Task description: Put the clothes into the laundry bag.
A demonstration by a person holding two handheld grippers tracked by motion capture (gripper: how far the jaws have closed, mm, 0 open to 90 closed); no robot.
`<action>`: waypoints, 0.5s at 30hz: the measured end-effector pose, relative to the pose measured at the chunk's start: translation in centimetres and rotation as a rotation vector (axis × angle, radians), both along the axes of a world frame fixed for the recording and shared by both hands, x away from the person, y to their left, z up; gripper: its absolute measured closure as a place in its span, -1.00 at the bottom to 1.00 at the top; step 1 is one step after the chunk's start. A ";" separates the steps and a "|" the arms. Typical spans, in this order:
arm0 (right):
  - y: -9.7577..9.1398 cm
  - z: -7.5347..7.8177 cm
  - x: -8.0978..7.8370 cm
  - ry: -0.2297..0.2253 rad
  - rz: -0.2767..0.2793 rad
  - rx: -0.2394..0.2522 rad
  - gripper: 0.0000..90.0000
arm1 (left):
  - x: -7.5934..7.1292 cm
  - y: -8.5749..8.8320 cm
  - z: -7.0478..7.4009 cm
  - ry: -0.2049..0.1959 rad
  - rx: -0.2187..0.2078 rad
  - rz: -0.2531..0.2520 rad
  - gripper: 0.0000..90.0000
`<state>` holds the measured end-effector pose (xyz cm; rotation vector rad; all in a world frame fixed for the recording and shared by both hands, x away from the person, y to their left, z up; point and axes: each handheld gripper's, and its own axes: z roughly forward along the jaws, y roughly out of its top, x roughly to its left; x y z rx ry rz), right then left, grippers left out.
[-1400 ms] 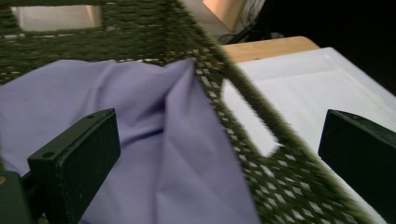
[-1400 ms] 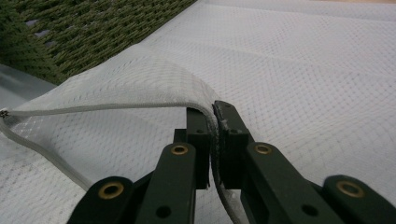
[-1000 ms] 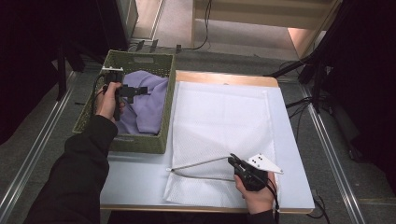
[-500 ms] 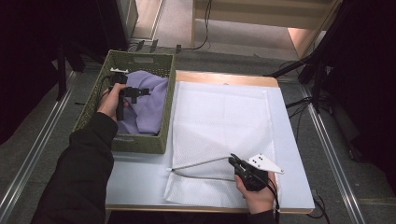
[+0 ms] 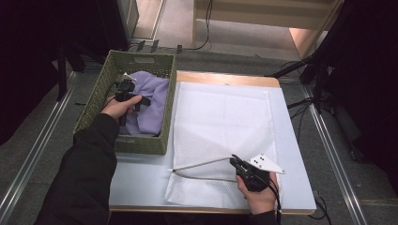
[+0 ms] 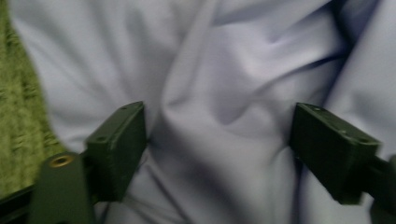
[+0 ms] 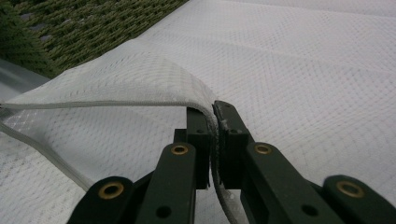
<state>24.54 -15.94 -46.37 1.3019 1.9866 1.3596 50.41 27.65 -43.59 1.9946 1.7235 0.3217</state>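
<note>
The left tool (image 5: 136, 100) is reaching down into the green woven basket (image 5: 141, 145) that is sitting at the left side of the worktop (image 5: 141, 183), and it is hovering right over the lilac garment (image 5: 150, 101) that is lying bunched up inside. In the left gripper view its jaws are standing spread with a raised fold of the lilac garment (image 6: 219, 116) between them; they have just been closing in, and the left pad (image 6: 119, 144) seems to be brushing the cloth, though the blur is making it hard to tell, and the fold is not yet being pinched. A strip of the basket's green weave is showing along the left edge of that view. The right tool (image 5: 239, 165) is resting low near the front edge of the worktop, held in the person's right hand (image 5: 258, 197), and it is pinching the upper edge of the white mesh laundry bag (image 5: 220, 117) that is lying flat across the middle of the worktop, just beside the basket. In the right gripper view the jaws are pressed together on the hemmed rim of the white mesh laundry bag (image 7: 140, 84), which is arching up off the lower layer so the mouth is gaping toward the basket.
</note>
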 end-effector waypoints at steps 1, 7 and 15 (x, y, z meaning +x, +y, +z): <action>0.0 0.0 0.0 0.001 0.003 -0.003 0.91 | -0.1 0.0 0.0 -0.005 0.024 -0.009 -0.38; 0.1 -0.1 0.0 0.004 0.002 -0.006 0.91 | -0.8 0.1 0.3 -0.017 0.052 -0.054 0.60; 0.3 -0.2 0.0 0.009 0.008 -0.009 0.92 | -2.7 -2.0 0.8 0.238 -0.135 -0.349 0.94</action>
